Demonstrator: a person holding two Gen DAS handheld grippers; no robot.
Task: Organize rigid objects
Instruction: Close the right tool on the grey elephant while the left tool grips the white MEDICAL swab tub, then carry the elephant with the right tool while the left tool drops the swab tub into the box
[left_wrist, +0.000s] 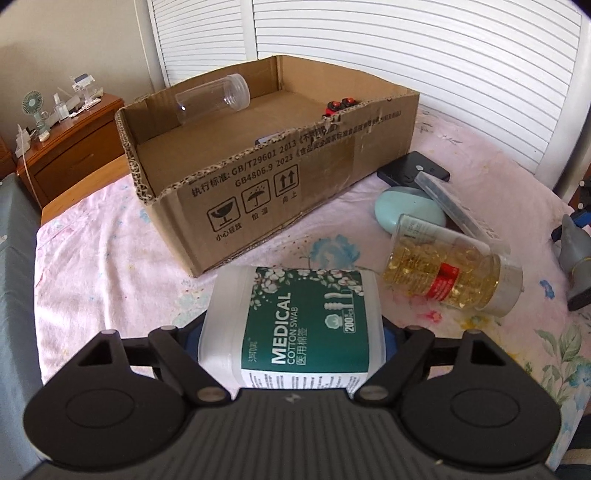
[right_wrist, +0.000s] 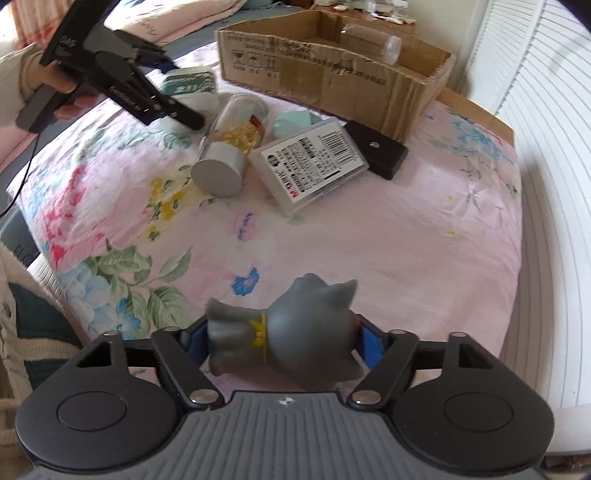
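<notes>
**Both grippers loaded, box still to be reached**

Pickup appears to be the step in hand, and on both sides at once. The left gripper (left_wrist: 291, 332) has its jaws closed against the flanks of the cotton swab tub (left_wrist: 291, 325), which lies on the bed just before the near corner of the cardboard box (left_wrist: 295, 173). The right gripper (right_wrist: 284, 343) has its jaws pressed on a grey figurine (right_wrist: 288, 339) near the bed's front edge, well apart from the box.

The tub's long axis runs away from the left gripper, toward the box; which end carries the lid is hidden. The figurine lies crosswise between the right jaws, its eared head toward the right pad and its flared base toward the left.

The next move, as a judgement, calls for lifting each piece clear of the bed cover and over the box wall, then setting it down beside the clear jar (left_wrist: 214, 98) already inside. The capsule bottle (left_wrist: 454, 273), flat plastic case (right_wrist: 314, 162), mint case (left_wrist: 406, 210) and black box (right_wrist: 376, 149) still wait near the box's right-hand end.
</notes>
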